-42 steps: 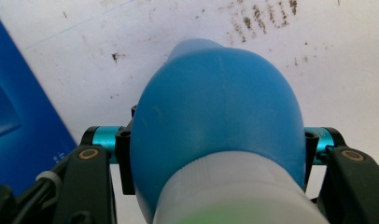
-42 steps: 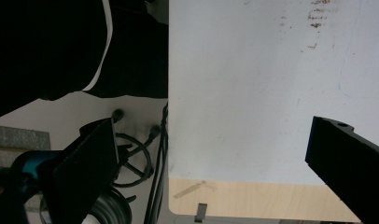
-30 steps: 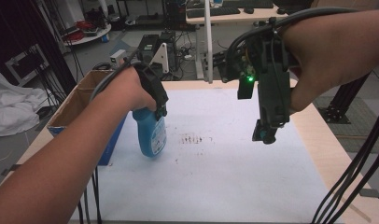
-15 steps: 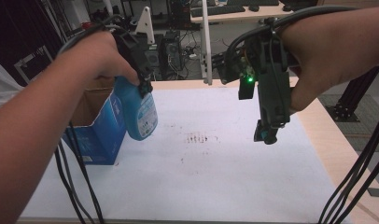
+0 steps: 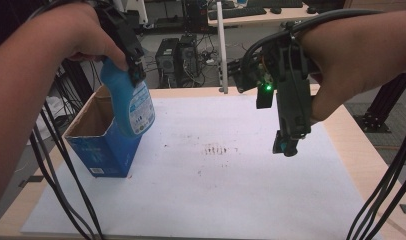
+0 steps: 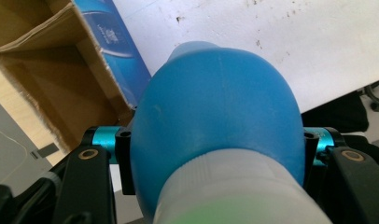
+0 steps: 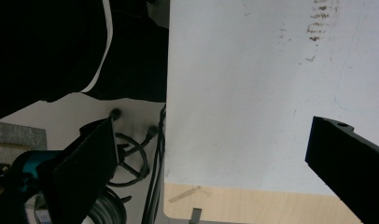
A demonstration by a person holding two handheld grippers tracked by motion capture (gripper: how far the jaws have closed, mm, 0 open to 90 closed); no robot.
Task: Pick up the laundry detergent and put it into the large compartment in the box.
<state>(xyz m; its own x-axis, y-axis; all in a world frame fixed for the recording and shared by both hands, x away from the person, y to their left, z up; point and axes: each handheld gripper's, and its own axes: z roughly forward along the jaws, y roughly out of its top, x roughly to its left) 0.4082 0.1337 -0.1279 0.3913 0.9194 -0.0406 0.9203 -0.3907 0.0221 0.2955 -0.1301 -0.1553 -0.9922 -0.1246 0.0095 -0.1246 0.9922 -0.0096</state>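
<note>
Tool point(image 5: 132, 70) holds bottle point(image 5: 133, 107) above box point(image 5: 98, 145) rim.

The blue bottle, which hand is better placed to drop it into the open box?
Left. The left gripper is already shut on the bottle, which hangs beside the box opening. The right gripper is open, holds nothing, and hovers over the white sheet far from the box.

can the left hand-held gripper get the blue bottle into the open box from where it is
Probably yes: the left hand-held gripper holds the blue bottle by the cardboard box, whose top is open, with nothing between them.
</note>
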